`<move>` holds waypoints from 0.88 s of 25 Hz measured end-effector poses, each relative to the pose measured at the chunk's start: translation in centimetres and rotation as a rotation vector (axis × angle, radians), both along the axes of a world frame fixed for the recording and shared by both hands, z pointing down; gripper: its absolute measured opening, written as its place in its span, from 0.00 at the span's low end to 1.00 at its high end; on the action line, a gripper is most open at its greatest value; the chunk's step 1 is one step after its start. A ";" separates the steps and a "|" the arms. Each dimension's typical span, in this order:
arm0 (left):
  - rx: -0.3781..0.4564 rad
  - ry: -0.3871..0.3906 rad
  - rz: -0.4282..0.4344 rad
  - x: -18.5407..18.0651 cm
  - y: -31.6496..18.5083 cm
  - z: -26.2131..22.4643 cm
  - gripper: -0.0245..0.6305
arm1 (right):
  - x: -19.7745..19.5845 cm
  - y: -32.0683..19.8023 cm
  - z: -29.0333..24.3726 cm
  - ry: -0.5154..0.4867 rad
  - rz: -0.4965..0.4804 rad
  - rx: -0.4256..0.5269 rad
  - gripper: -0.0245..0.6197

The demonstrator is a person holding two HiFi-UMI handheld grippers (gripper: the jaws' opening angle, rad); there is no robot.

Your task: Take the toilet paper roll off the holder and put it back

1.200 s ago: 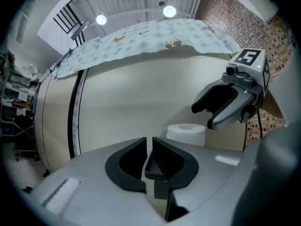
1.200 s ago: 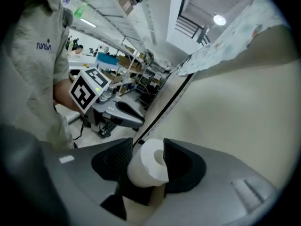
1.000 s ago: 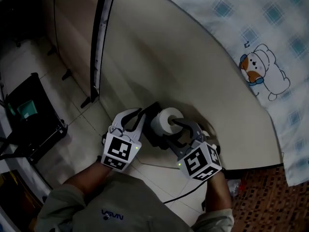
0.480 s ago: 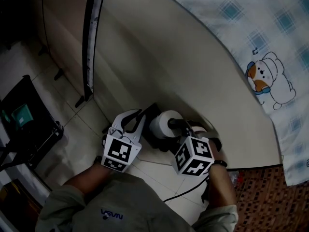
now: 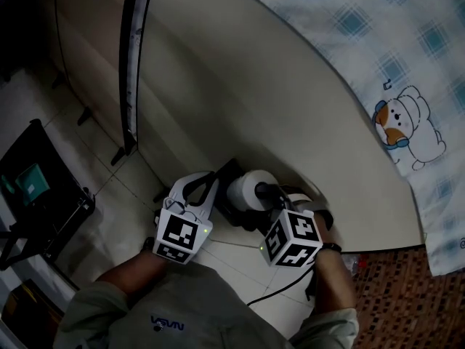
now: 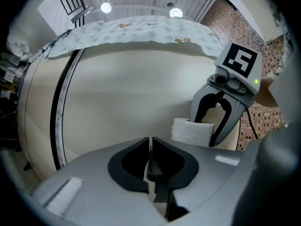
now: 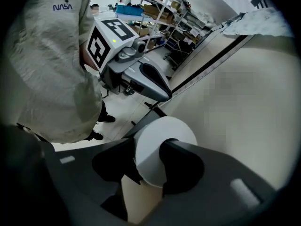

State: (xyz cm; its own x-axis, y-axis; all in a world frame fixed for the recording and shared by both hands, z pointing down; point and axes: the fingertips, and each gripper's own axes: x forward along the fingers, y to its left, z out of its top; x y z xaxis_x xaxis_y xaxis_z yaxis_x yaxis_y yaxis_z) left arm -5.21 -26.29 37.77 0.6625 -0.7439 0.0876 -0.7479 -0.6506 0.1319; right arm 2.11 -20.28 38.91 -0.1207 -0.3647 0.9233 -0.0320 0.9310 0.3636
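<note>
The right hand-held gripper [image 7: 150,166] points steeply down over the toilet paper roll [image 7: 157,138]. Its jaws have just been closing and now press the roll between them. The left hand-held gripper [image 6: 150,155] is level just to the left of the roll, jaws together and empty.

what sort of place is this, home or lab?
Probably a lab or workshop mock-up: stocked shelving racks, a brick wall, and a toilet paper roll low beside a beige panel under a cartoon sheet.
</note>
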 end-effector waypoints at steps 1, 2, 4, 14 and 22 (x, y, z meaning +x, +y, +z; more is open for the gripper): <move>0.001 -0.001 0.005 0.0 0.0 0.0 0.04 | 0.1 0.0 -0.2 -0.018 0.018 0.009 0.31; 0.002 0.000 0.008 -0.1 0.1 0.0 0.04 | 0.1 0.0 -0.4 -0.043 0.039 0.019 0.31; 0.009 0.002 0.012 -0.2 0.2 0.0 0.04 | 0.2 0.0 -1.1 -0.109 0.093 0.044 0.31; 0.019 0.006 0.034 -0.3 1.0 0.7 0.04 | 2.0 0.9 -7.6 -0.787 0.501 0.254 0.31; 0.029 -0.054 0.012 1.7 4.5 0.7 0.04 | 8.9 6.1 -8.4 -1.207 0.702 0.302 0.31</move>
